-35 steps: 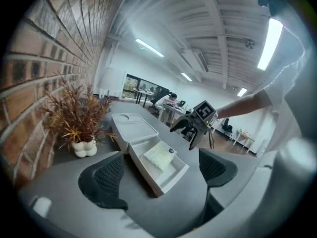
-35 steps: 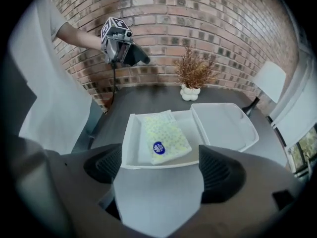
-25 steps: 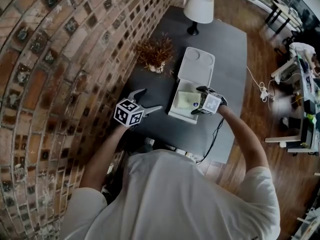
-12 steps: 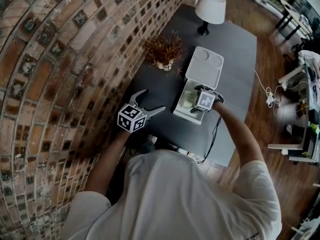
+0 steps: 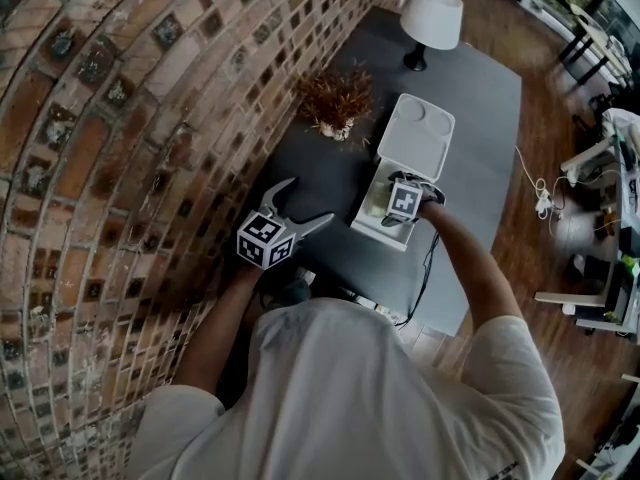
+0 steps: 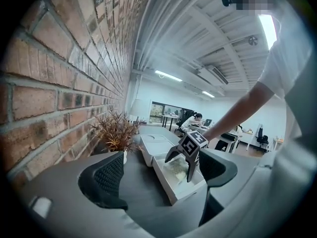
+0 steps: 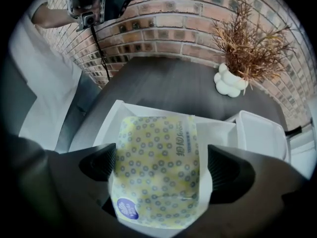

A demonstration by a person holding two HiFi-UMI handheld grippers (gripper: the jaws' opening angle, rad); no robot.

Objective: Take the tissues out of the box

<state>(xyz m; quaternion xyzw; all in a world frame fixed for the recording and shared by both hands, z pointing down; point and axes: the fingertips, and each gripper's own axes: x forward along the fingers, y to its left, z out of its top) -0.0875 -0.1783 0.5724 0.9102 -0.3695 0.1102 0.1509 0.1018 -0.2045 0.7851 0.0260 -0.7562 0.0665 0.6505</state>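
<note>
A white box [image 5: 377, 232] stands open on the dark table, its lid [image 5: 417, 135] flipped back behind it. Inside lies a yellow dotted tissue pack [image 7: 156, 148], which fills most of the box [image 7: 218, 128]. My right gripper [image 7: 163, 170] reaches down into the box [image 6: 173, 192] with one jaw on each long side of the pack. Its jaws are closing, and the pads stand at the pack's edges without clearly pressing it. My left gripper [image 5: 300, 206] hovers open and empty over the table left of the box, apart from it. In the head view the right gripper [image 5: 392, 204] covers most of the pack.
A dried plant in a white vase [image 5: 333, 98] stands by the brick wall behind the box. A white lamp [image 5: 432, 18] is at the table's far end. A black cable [image 5: 428, 268] hangs over the near table edge [image 5: 440, 313].
My right gripper has sunk lower into the box, over the tissue pack. The left gripper has stayed about where it was, still open.
</note>
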